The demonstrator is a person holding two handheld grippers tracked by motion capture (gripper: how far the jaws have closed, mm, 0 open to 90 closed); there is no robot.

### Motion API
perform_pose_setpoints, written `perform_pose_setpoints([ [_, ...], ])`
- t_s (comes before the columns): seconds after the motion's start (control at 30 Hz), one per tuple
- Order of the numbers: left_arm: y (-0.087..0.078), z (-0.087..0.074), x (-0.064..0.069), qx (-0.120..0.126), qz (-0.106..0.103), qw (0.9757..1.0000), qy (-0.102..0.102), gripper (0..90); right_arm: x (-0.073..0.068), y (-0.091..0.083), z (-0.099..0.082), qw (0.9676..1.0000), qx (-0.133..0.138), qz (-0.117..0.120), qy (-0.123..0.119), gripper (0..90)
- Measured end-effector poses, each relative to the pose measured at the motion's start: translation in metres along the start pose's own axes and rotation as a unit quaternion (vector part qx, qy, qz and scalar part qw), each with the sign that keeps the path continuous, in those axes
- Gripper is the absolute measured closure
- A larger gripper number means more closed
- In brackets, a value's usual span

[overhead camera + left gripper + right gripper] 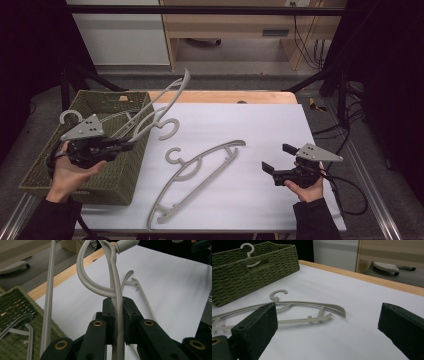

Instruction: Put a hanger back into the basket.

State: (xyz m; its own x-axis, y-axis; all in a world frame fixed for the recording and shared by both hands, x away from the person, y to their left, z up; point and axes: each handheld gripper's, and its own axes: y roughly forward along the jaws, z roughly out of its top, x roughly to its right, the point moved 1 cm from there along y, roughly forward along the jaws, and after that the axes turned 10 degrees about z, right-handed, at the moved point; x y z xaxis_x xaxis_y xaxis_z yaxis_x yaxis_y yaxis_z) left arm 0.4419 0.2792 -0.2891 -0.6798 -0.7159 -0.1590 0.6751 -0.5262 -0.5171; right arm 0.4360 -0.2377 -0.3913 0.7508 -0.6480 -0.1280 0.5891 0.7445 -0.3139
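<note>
Hanger [117, 305] clamped in left claw [118, 315]

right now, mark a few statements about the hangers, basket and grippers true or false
1. The left gripper is shut on a hanger. True.
2. The right gripper holds a hanger. False: its jaws stand open with nothing between them.
3. A second hanger lies flat on the white sheet. True.
4. The basket sits at the table's right side. False: it is at the left.
5. The basket already has a hanger in it. True.
</note>
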Motion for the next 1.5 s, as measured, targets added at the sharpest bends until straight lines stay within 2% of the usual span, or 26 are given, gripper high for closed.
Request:
perform_pose_setpoints([
  [0.1,-0.004,-0.003,-0.007,-0.001,0.007,1.0,-0.003,81.3,0.0,0.0,0.0,1.0,0.001,0.001,0.002,2.7],
  [0.13,-0.007,-0.008,-0.015,-0.003,0.01,0.9999,-0.008,81.3,0.0,0.0,0.0,1.0,0.0,0.0,0.001,2.6],
  [0.23,-0.011,-0.018,-0.026,-0.008,0.018,0.9996,-0.018,81.3,0.0,0.0,0.0,1.0,-0.001,0.0,0.001,2.7],
  [0.3,-0.012,-0.02,-0.029,-0.009,0.019,0.9996,-0.02,81.2,0.0,0.0,0.0,1.0,-0.001,0.0,0.001,2.7],
  [0.37,-0.016,-0.032,-0.039,-0.017,0.023,0.9992,-0.028,81.2,0.0,0.0,0.0,1.0,-0.001,0.0,0.002,2.7],
  [0.4,-0.016,-0.032,-0.039,-0.017,0.023,0.9992,-0.028,81.2,0.0,0.0,0.0,1.0,-0.001,0.0,0.002,2.7],
  [0.43,-0.018,-0.039,-0.045,-0.02,0.026,0.999,-0.03,81.2,0.0,0.001,0.0,1.0,0.0,-0.001,0.003,2.7],
  [0.73,-0.032,-0.069,-0.066,-0.034,0.029,0.9981,-0.043,81.2,0.0,0.002,-0.001,1.0,-0.003,-0.002,0.002,2.7],
  [0.97,-0.036,-0.084,-0.077,-0.044,0.025,0.9977,-0.046,81.2,0.0,0.002,-0.001,1.0,-0.003,-0.003,0.002,2.7],
  [1.03,-0.039,-0.09,-0.081,-0.046,0.017,0.9977,-0.046,81.2,0.0,0.002,-0.001,1.0,-0.004,-0.002,0.002,2.7],
  [1.1,-0.04,-0.091,-0.081,-0.047,0.017,0.9977,-0.047,81.2,0.0,0.003,-0.001,1.0,-0.005,-0.002,0.003,2.7],
  [1.17,-0.041,-0.095,-0.085,-0.059,0.018,0.997,-0.046,81.2,0.0,0.003,-0.002,1.0,-0.005,-0.002,0.004,2.7],
  [1.33,-0.042,-0.102,-0.092,-0.06,0.011,0.9968,-0.053,81.1,0.0,0.003,-0.001,1.0,-0.004,-0.002,0.003,2.7],
  [1.5,-0.037,-0.106,-0.099,-0.073,0.006,0.9959,-0.054,81.1,0.0,0.003,-0.002,1.0,-0.006,-0.002,0.003,2.7],
])
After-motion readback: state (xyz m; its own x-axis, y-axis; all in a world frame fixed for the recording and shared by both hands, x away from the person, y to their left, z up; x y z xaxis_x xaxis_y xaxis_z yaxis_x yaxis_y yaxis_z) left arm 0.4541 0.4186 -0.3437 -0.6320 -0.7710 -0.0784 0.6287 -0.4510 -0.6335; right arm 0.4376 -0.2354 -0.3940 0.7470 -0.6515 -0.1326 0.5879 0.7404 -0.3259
